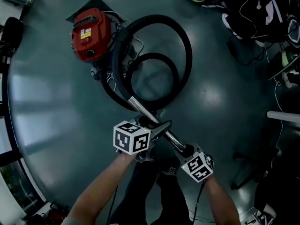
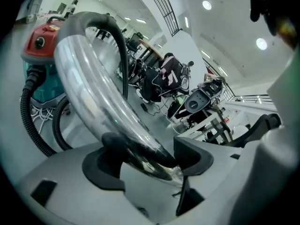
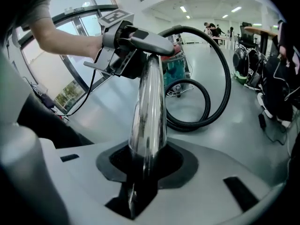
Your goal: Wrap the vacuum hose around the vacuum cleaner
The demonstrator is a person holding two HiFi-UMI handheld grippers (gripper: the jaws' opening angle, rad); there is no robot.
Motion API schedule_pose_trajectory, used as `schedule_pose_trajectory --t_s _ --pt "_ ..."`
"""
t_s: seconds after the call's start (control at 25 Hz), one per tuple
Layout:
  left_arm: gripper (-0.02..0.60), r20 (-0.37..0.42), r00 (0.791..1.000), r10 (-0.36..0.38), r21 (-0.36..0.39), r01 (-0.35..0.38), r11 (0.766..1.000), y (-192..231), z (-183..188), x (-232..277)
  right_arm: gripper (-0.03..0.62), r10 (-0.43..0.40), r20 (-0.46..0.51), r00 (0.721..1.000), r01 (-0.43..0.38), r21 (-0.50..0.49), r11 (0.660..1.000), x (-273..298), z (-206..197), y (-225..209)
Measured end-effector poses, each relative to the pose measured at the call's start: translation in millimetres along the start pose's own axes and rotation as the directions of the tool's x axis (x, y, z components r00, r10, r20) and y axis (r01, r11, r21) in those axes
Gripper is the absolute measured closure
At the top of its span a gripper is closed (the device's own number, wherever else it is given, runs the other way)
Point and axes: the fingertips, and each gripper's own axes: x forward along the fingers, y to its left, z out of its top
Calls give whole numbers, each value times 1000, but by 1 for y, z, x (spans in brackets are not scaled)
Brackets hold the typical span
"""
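Grey-bodied right tongs [image 3: 146, 163]: nearest item, low in the scene and right of centre. They are clenched on the lower end of the chrome wand tube [image 1: 137, 108], which rises straight out from between the pads.

Left tongs [image 2: 147, 156]: just beyond and to the left, at the grey handle bend [image 3: 151, 42] of the same tube. The jaws stand wide with the tube lying between them. It leans on one pad and is not clamped from both sides, so this pair reads as released.

Chrome wand tube: runs from the two tongs up and to the left, lifted off the floor [image 1: 56, 102], and joins the hose at its far end.

Vacuum hose [image 1: 187, 46], black and ribbed: lies on the floor in one large loop with a smaller loop inside it. Both loops sit to the right of the vacuum cleaner, and their left side passes close by its base. No turn can be seen going round the canister body.

Vacuum cleaner [image 1: 90, 34], red top over a teal drum: upright at far left, well apart from both tongs.

Dark bags and cables [image 1: 262, 13]: far right, not part of the job.

Status: wand end taken up, hose gathered into loose coils beside the machine. By my reading the wrapping itself is not yet begun. The hose has to be carried round the canister turn by turn, and then the wand has to be stowed.
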Motion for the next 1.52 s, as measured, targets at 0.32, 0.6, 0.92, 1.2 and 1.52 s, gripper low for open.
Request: schedule_pose_trajectory --t_s 0.32,0.6,0.92,1.2,1.52 --pt "241 -171 982 -79 92 96 991 39 -33 -11 474 -6 -71 997 2 -57 998 29 -15 -23" --pt "242 -279 956 93 447 44 894 73 -60 -17 473 -40 -157 987 34 -38 999 47 -54 -76" --pt "244 -217 954 205 817 62 573 86 -68 58 473 -90 -231 969 30 -249 968 92 -95 -141" --pt "244 -298 907 297 882 143 448 148 -98 133 473 -120 -243 963 7 -421 907 131 -115 -193" --pt "244 -405 804 436 894 247 374 215 -132 172 473 -133 -244 961 -37 -586 810 174 -120 -232"
